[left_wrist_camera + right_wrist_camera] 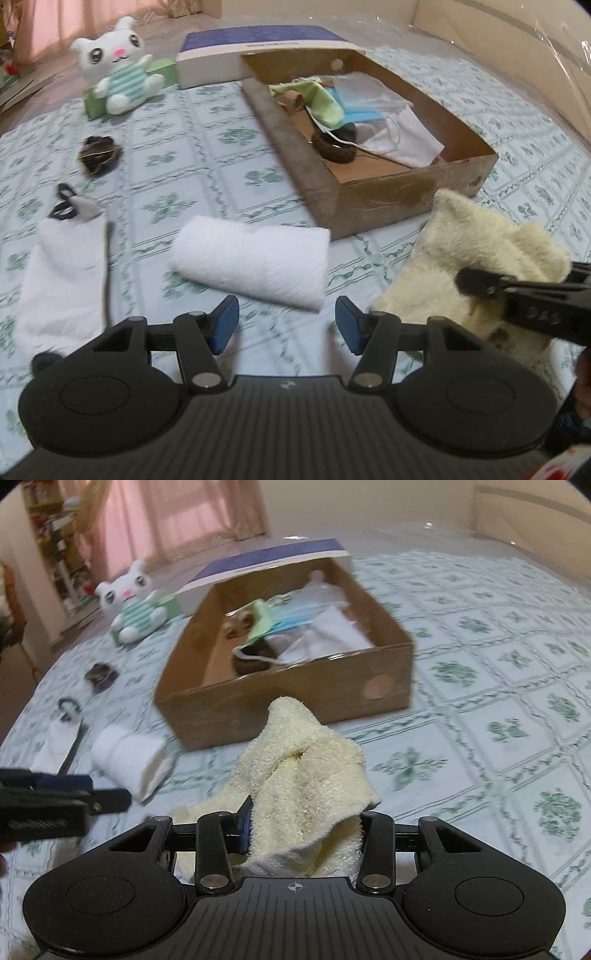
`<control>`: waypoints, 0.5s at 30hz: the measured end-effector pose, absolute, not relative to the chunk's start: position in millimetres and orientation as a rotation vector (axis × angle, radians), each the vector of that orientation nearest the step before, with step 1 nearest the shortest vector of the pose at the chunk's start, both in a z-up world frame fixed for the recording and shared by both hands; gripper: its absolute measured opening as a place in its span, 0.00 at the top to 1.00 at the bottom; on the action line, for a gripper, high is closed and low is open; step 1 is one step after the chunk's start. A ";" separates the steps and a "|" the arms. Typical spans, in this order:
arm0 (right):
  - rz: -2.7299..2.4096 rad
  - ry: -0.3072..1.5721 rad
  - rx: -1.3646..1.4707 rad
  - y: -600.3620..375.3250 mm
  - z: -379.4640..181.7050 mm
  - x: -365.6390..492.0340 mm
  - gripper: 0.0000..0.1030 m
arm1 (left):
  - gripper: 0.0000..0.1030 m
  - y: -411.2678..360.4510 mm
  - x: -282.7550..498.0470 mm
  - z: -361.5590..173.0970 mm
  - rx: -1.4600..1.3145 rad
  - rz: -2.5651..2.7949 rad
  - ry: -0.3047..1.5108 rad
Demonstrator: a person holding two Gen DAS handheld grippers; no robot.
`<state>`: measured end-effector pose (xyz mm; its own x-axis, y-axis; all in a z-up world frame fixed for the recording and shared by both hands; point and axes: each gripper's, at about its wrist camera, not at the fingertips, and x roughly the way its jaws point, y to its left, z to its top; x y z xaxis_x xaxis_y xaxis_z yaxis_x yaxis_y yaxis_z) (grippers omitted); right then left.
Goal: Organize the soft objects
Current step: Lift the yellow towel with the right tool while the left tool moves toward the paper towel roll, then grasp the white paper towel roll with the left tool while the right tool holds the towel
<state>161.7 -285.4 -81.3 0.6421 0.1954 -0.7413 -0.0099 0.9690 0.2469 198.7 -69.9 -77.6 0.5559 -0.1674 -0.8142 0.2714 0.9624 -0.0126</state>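
Note:
My right gripper [304, 819] is shut on a cream fluffy towel [306, 764], held just in front of the open cardboard box [280, 698]; the towel also shows in the left wrist view [461, 251]. The box [332, 184] holds face masks, a green cloth and a dark scrunchie. My left gripper [286, 325] is open and empty, low over the bed near a rolled white towel [255, 262]. The roll also shows in the right wrist view [129, 760]. A white plush bunny [118, 70] sits at the far left.
A white cloth with a dark strap [62, 280] lies at the left, with black hair ties [62, 203] and a dark scrunchie [98, 155] beyond it. The box lid [258, 51] and a green block [155, 72] lie behind. The bedsheet is green-patterned.

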 end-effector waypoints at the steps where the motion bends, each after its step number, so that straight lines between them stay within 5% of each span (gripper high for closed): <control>1: 0.112 0.867 0.235 -289.0 -80.5 163.1 0.59 | 0.47 -73.3 201.2 -81.0 0.130 -0.253 0.952; 15: 0.100 0.882 0.301 -309.5 -86.2 174.0 0.59 | 0.47 -16.4 204.4 -95.0 0.130 -0.033 0.977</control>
<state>174.0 -309.5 -86.2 0.6341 0.2095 -0.7443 0.0368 0.9534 0.2996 204.4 -16.4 -95.0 0.5601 0.0304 -0.8279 0.0865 0.9917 0.0949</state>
